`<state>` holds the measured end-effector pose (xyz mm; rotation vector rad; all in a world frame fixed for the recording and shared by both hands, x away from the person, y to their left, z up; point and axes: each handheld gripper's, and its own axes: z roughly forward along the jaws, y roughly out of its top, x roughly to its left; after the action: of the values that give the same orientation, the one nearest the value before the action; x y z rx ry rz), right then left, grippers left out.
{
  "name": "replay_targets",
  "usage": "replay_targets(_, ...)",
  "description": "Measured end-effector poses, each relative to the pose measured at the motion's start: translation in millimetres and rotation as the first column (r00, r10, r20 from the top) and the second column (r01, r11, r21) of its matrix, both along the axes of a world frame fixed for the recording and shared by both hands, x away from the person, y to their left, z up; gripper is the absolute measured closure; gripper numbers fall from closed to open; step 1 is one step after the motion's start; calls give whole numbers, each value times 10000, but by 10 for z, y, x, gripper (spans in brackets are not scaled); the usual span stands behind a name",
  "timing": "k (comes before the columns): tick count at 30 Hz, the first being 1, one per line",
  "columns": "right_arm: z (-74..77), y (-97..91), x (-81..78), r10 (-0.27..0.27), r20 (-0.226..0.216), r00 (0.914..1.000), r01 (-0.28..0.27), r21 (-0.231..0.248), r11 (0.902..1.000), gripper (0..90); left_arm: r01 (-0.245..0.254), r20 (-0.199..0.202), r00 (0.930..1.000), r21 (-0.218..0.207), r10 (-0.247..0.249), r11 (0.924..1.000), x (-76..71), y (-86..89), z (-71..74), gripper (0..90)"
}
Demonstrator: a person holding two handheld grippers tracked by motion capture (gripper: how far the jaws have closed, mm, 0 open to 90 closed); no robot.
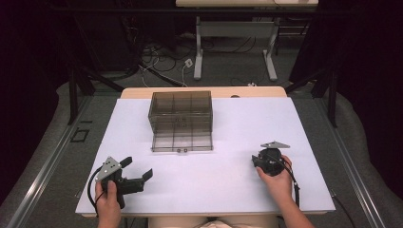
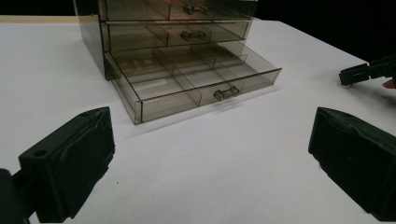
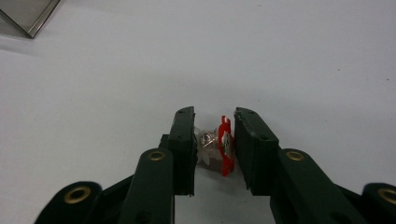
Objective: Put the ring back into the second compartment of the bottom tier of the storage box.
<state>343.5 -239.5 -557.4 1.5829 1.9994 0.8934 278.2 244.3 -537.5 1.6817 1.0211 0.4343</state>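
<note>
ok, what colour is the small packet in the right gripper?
Red and clear plastic packet, something silvery inside; right gripper view shows it best.

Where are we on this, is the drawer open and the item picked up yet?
Done: the organizer's bottom drawer is pulled out, compartments looking empty. In hand: the right gripper is closed on a small clear packet with a red label. Left: dropping it into the drawer, probably closing it. The left gripper is open and idle.

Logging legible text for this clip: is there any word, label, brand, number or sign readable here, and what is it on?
No readable text.
The small clear packet with a red edge, held in the right claw, may carry print on the red part, but it is too small and blurred to read.
The smoky transparent drawer cabinet, its open bottom drawer and the left claw: no markings.
</note>
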Motion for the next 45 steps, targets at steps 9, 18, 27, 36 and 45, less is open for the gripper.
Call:
replay_targets(9, -28, -5, -47, -99, 289, 9995, 98, 41, 9999, 705, 14, 17, 10000, 9, -14, 10000, 0, -1, 0, 5)
replay_targets(18, -14, -24, -52, 13, 327, 9995, -19, 181, 9998, 718, 45, 3, 10000, 40, -45, 10000, 3, -2, -1, 5)
replay_targets(27, -1, -34, -49, -56, 365, 9993, 49, 201, 9998, 720, 42, 6, 10000, 38, -43, 10000, 4, 0, -1, 5)
replay_targets(36, 19, -39, -49, -29, 432, 9991, 17, 278, 9996, 720, 60, 12, 10000, 26, -60, 10000, 3, -2, 0, 5)
replay_targets(45, 67, -44, -47, 6, 533, 9986, -22, 306, 9995, 720, 48, 14, 10000, 10, -48, 10000, 2, 0, 1, 5)
